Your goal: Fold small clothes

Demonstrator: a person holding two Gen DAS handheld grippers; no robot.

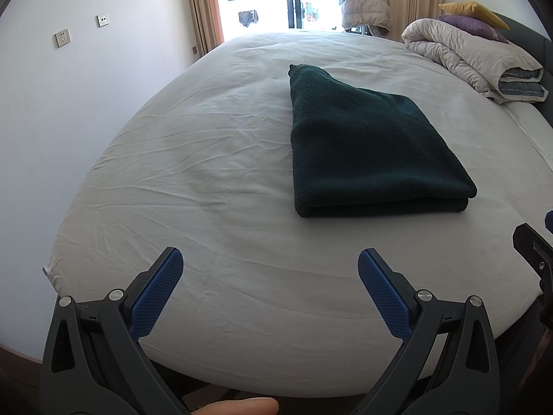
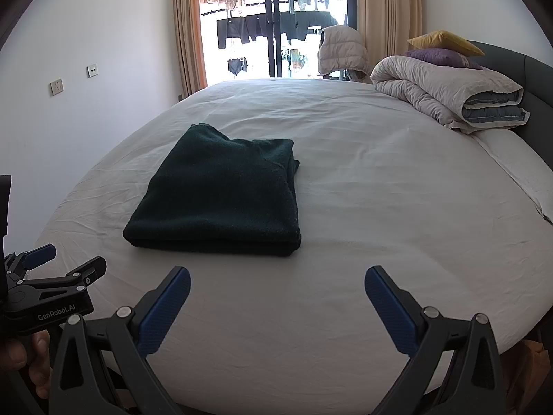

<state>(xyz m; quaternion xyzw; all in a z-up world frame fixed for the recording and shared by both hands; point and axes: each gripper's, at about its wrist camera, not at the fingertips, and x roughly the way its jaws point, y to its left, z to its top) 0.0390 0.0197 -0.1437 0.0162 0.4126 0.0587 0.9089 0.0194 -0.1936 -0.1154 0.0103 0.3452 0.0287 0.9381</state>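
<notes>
A dark green garment [image 1: 366, 145] lies folded into a thick rectangle on the white bed sheet [image 1: 214, 180]; in the right wrist view the same dark green garment [image 2: 221, 197] sits left of centre. My left gripper [image 1: 271, 263] hovers open over the sheet, short of the garment's near edge, with nothing between its blue pads [image 1: 157, 294]. My right gripper [image 2: 278, 282] is likewise open and empty, a little in front of the garment and to its right. The left gripper [image 2: 52, 276] also shows at the left edge of the right wrist view.
A rolled duvet [image 2: 449, 97] with a purple cushion [image 2: 439, 56] and a yellow cushion [image 2: 446, 42] lies at the far right by the dark headboard [image 2: 532, 83]. A pale padded vest [image 2: 342, 52] hangs by the balcony door. A wall [image 1: 69, 103] runs along the bed's left side.
</notes>
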